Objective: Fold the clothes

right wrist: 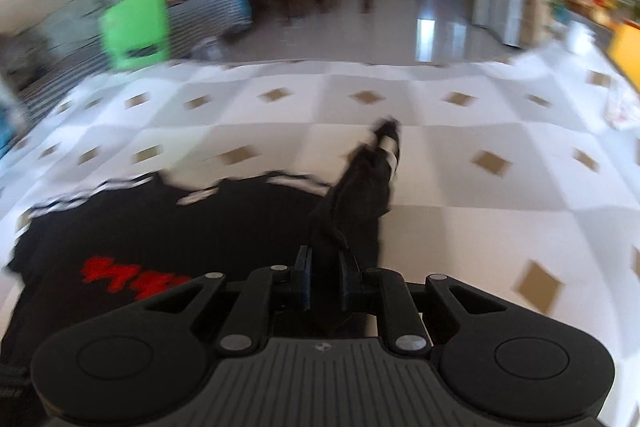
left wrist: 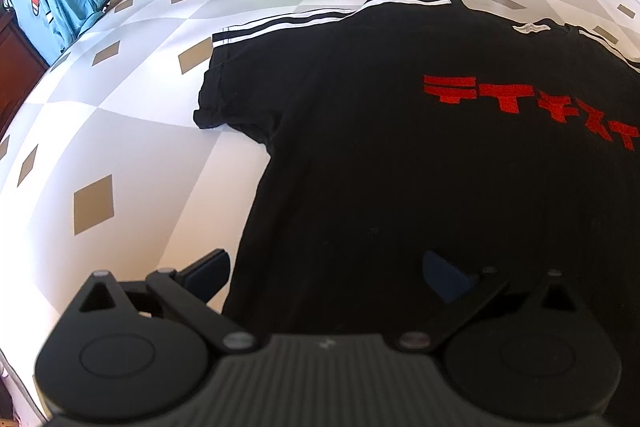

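Note:
A black T-shirt [left wrist: 400, 147] with red lettering and white-striped sleeves lies spread on the checked cloth. My left gripper [left wrist: 326, 275] hangs open over its lower left hem, one finger off the fabric, the other above it, nothing between them. In the right wrist view my right gripper [right wrist: 326, 269] is shut on the T-shirt [right wrist: 160, 227] at its right sleeve [right wrist: 370, 171]. The sleeve is lifted off the cloth and stands up ahead of the fingers, its striped cuff at the top. That view is blurred by motion.
The white and grey checked cloth [left wrist: 140, 107] with tan diamonds covers the surface on all sides. A blue garment [left wrist: 56, 3] and pillows lie at the far left. A green stool [right wrist: 134, 27], chairs and a glossy floor are beyond the far edge.

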A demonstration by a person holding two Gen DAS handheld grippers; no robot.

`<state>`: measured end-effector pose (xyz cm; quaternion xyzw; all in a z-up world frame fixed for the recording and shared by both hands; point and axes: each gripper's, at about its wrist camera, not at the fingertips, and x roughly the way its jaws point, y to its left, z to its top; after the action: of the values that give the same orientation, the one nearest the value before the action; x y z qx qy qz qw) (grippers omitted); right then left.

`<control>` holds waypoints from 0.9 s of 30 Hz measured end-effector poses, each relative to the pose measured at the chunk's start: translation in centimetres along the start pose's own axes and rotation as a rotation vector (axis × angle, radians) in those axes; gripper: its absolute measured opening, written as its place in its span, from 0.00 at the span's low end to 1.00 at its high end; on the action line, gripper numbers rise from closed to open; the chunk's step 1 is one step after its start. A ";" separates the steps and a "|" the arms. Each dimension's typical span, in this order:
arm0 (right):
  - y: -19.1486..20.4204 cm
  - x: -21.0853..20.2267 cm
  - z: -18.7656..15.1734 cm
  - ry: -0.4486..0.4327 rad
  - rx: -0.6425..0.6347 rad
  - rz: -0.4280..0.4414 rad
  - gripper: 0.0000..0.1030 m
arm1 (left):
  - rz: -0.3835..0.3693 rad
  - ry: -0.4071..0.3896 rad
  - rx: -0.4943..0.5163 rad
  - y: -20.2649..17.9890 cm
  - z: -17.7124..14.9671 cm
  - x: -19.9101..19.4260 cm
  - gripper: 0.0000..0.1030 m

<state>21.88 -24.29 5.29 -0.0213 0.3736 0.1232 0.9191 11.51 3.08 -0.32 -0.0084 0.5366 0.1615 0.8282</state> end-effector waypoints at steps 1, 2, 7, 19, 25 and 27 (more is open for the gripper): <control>0.7 0.2 -0.2 0.010 -0.025 0.032 0.15 | -0.001 0.001 -0.001 0.0 0.0 0.0 1.00; 1.4 0.4 -0.4 0.026 -0.046 0.061 0.15 | -0.002 0.002 -0.002 0.0 0.0 0.0 1.00; 3.0 0.8 -1.0 0.058 -0.076 0.165 0.30 | -0.006 0.004 -0.007 0.0 0.0 0.1 1.00; 1.7 2.5 -1.7 0.146 0.022 0.058 0.39 | 0.000 -0.015 -0.042 0.8 0.3 0.1 1.00; 2.2 3.6 -2.9 0.244 0.004 0.068 0.53 | 0.009 -0.006 -0.074 1.9 0.7 0.7 1.00; 2.7 3.6 -3.1 0.251 -0.033 0.056 0.54 | -0.002 -0.003 -0.100 2.4 0.9 0.9 1.00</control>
<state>21.63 -21.26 0.74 -0.0412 0.4839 0.1515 0.8609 11.96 5.79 -0.36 -0.0500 0.5267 0.1871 0.8277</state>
